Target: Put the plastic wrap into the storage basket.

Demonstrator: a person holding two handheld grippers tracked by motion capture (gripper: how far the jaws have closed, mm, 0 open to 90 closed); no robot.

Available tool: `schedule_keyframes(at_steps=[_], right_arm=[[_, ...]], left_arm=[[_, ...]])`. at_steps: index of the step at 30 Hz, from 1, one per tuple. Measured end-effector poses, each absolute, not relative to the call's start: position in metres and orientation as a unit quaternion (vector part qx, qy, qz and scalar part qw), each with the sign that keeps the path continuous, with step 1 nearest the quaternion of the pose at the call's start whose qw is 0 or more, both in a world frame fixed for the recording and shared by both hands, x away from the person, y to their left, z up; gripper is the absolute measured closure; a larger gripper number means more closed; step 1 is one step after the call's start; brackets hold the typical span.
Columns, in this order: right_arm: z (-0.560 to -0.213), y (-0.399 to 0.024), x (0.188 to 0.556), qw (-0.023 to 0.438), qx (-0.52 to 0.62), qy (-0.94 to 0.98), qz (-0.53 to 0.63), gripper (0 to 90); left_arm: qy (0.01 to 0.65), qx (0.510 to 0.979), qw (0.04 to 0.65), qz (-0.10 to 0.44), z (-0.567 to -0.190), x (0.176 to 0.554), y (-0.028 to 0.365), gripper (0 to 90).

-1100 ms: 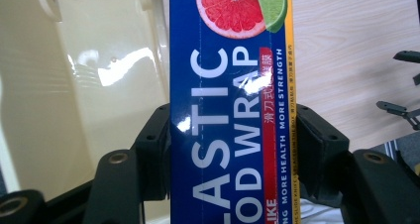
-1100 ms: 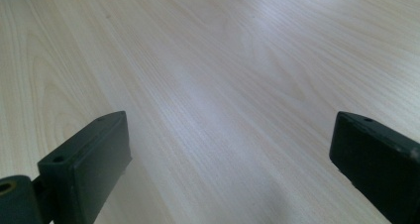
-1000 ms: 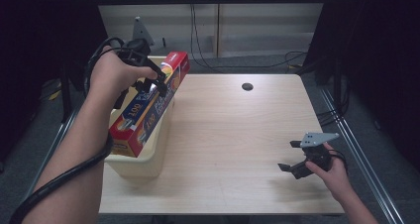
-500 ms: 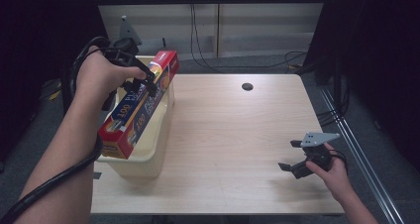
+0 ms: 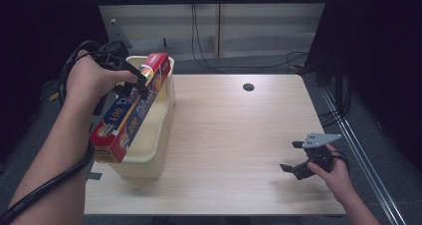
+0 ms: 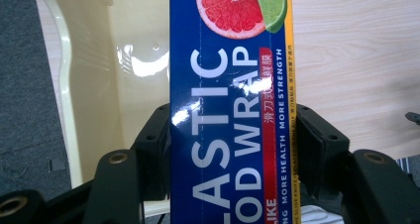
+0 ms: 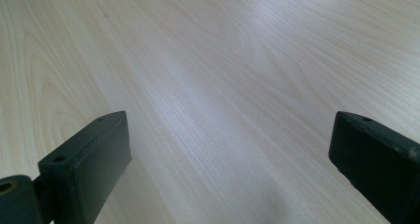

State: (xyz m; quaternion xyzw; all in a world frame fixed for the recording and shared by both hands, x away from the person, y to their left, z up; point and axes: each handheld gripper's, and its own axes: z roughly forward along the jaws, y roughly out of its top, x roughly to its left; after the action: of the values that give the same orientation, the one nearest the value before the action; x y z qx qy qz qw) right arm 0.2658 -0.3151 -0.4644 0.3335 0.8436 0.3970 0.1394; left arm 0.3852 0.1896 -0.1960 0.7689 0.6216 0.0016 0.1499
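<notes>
A long plastic wrap box (image 5: 130,109), blue, red and yellow, hangs tilted over a cream plastic bin (image 5: 158,119) at the table's left side. My left gripper (image 5: 133,83) is shut on the box near its upper end. In the left gripper view the box (image 6: 230,105) runs up between the two black jaws, which press its sides, with the bin's inside (image 6: 130,60) behind it. My right gripper (image 5: 293,157) stands open low over the table's front right corner, nothing between its jaws. The right gripper view looks along bare wood (image 7: 223,85).
The wooden table (image 5: 239,135) has a dark round hole (image 5: 248,87) near its far edge. Cables hang behind the table and a metal rail runs along the right side. Dark curtains stand left and right.
My left gripper has carried the plastic wrap box leftwards and a little toward the person, above the bin. The right gripper has stayed where it was.
</notes>
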Motion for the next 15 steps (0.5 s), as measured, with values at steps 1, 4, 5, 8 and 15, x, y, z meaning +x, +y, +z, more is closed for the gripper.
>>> schedule_keyframes(at_steps=[1,4,5,8,15], right_arm=[[-0.465,-0.315,0.266,0.141,0.333,0.844,0.397,2.4],[-0.465,-0.314,0.266,0.142,0.333,0.845,0.394,2.4],[-0.465,-0.314,0.266,0.142,0.333,0.845,0.394,2.4],[-0.465,-0.313,0.266,0.140,0.332,0.845,0.394,2.5],[-0.465,-0.314,0.266,0.138,0.331,0.847,0.392,2.4]], left_arm=[[0.622,0.769,0.150,0.002,-0.196,0.385,0.190,41.5],[0.629,0.763,0.148,0.004,-0.199,0.385,0.193,41.4],[0.629,0.763,0.148,0.004,-0.199,0.385,0.193,41.4],[0.631,0.762,0.145,0.006,-0.202,0.386,0.197,41.4],[0.634,0.761,0.140,0.008,-0.209,0.386,0.199,41.4]])
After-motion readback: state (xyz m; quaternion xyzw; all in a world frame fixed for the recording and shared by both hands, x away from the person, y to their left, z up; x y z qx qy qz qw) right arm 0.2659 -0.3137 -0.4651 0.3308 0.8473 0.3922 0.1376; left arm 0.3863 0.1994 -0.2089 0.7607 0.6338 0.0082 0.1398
